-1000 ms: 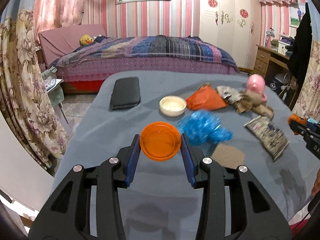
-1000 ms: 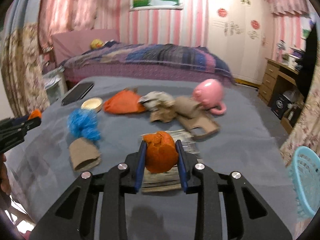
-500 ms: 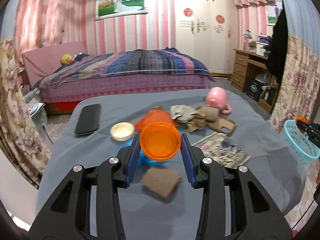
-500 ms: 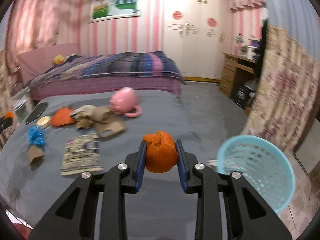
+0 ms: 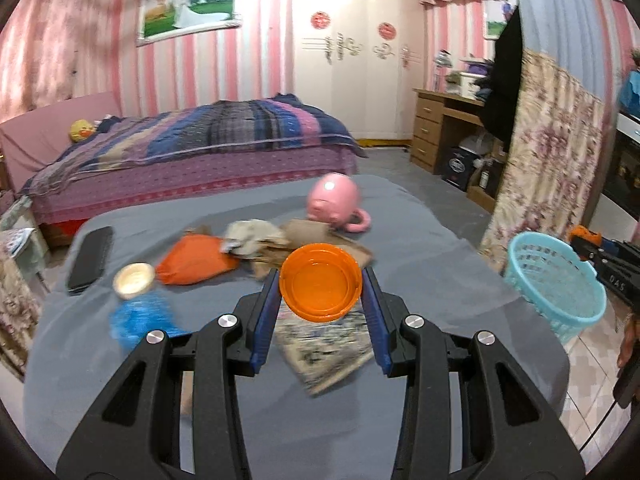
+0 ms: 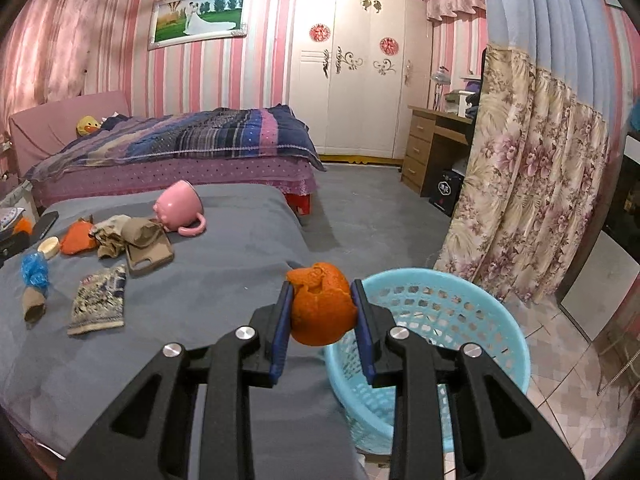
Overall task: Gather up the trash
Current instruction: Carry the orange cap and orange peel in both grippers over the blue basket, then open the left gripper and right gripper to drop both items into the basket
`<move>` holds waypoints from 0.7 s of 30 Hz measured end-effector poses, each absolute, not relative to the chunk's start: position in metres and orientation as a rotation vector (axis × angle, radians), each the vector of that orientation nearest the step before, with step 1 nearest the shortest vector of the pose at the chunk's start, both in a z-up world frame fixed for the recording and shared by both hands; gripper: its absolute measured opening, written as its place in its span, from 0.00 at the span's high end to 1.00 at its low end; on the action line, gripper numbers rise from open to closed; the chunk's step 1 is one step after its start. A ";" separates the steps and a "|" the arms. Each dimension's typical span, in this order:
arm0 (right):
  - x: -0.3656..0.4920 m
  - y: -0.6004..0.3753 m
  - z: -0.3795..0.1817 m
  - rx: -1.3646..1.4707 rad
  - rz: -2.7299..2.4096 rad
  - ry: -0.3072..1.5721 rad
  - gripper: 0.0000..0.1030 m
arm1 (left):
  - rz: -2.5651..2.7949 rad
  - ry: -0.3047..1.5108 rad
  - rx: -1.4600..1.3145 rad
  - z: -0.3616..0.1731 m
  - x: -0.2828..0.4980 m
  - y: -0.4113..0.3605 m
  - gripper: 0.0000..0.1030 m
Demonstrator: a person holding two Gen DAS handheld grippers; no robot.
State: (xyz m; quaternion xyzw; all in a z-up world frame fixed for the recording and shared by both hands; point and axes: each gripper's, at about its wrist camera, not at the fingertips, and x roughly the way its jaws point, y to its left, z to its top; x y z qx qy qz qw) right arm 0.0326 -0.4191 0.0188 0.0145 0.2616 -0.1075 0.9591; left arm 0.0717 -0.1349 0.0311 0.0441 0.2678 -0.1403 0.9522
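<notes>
My left gripper (image 5: pixel 321 280) is shut on an orange plastic lid (image 5: pixel 320 282), held above the grey table (image 5: pixel 420 236). My right gripper (image 6: pixel 323 304) is shut on an orange peel (image 6: pixel 323 309) at the near left rim of the light blue basket (image 6: pixel 472 332). The basket also shows in the left wrist view (image 5: pixel 556 284), at the table's right edge. On the table lie an orange bag (image 5: pixel 196 260), crumpled paper (image 5: pixel 252 238), a printed wrapper (image 6: pixel 98 304), a blue crumpled bag (image 6: pixel 34 274) and a cardboard tube (image 6: pixel 34 306).
A pink mug (image 6: pixel 180 208), a brown phone case (image 6: pixel 150 254), a black phone (image 5: pixel 90 258) and a small white lid (image 5: pixel 134 275) are on the table. A bed (image 6: pixel 172 148) stands behind. A floral curtain (image 6: pixel 528 184) hangs right of the basket.
Both grippers have swung right with their loads. The right gripper has gone from over the table to the basket's rim. The left gripper now faces the basket's side of the table.
</notes>
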 end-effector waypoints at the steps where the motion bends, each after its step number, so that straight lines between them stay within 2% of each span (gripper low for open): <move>1: 0.031 -0.424 0.016 0.031 -0.225 0.535 0.72 | -0.296 0.548 0.097 0.029 0.074 -0.144 0.62; 21: 0.004 -0.560 -0.034 0.146 -0.451 0.569 0.72 | -0.627 0.627 0.143 -0.023 0.117 -0.347 0.62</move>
